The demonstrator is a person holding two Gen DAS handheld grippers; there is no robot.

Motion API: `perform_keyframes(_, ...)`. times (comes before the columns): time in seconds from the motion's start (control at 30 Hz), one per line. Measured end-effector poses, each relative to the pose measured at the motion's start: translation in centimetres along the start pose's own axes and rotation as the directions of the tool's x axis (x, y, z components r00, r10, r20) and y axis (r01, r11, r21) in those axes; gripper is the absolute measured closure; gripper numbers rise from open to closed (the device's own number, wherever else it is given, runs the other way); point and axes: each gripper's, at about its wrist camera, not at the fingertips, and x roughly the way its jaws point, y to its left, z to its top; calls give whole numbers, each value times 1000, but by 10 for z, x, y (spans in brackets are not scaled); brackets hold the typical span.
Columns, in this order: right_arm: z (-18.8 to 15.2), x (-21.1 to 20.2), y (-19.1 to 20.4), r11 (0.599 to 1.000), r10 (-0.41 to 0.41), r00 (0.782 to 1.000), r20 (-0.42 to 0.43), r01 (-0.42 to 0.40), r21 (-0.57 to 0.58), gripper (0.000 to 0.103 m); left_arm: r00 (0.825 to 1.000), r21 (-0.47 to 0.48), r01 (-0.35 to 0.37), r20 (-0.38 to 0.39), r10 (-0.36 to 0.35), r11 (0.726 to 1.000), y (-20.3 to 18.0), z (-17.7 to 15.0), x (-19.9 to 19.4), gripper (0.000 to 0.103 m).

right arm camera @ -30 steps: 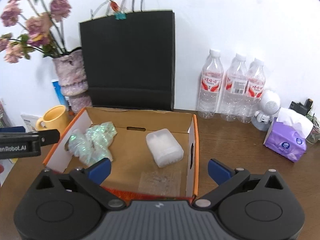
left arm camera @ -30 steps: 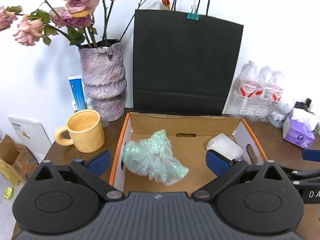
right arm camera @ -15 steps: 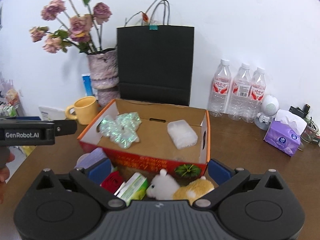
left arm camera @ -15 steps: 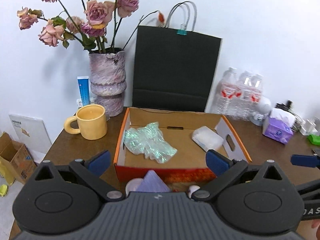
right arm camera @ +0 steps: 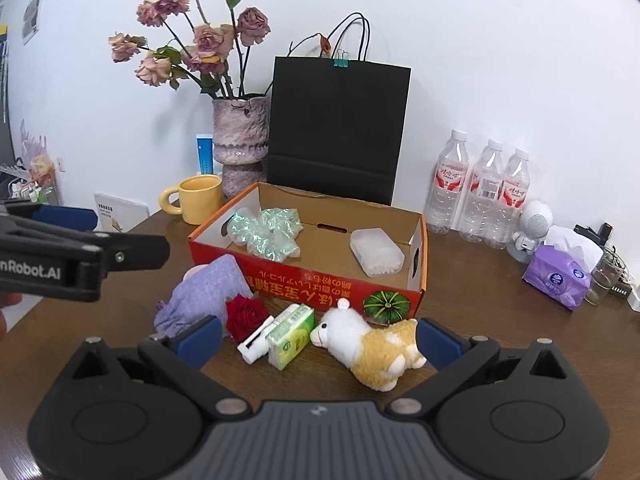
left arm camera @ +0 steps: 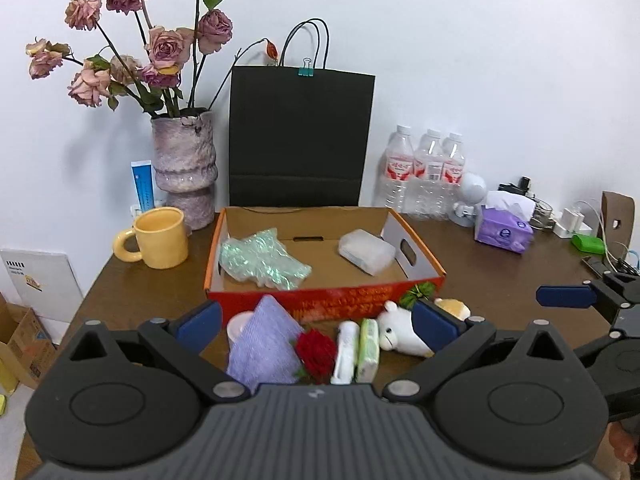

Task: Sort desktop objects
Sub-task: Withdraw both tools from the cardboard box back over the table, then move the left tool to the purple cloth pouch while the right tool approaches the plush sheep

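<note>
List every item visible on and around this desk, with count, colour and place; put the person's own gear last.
cardboard box: 1, orange-red outside, desk centre
crinkled film: 1, iridescent green, box left
plastic case: 1, translucent white, box right
cloth: 1, lilac, front of box, left
rose: 1, red, beside cloth
white tube: 1, next to rose
tissue pack: 1, green, front of box
plush toy: 1, white and tan, front right
mug: 1, yellow, left of box
vase: 1, mauve, dried roses, behind mug
paper bag: 1, black, behind box
water bottles: 3, clear, right rear
tissue box: 1, purple, far right
left gripper: open, blue fingers
right gripper: open, blue fingers
</note>
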Motion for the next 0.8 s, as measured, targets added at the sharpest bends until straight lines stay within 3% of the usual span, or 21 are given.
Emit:
perform_keyframes(0.37, -41, -12, 4, 999, 23, 1000, -5, -23, 31, 0, 1000, -41, 21, -12, -21, 999, 6, -36, -14, 0)
perform_keyframes(0.8, -69, -1, -10, 994, 30, 999, -30, -27, 107, 0, 999, -43, 14, -40, -16, 999, 8, -52, -8, 0)
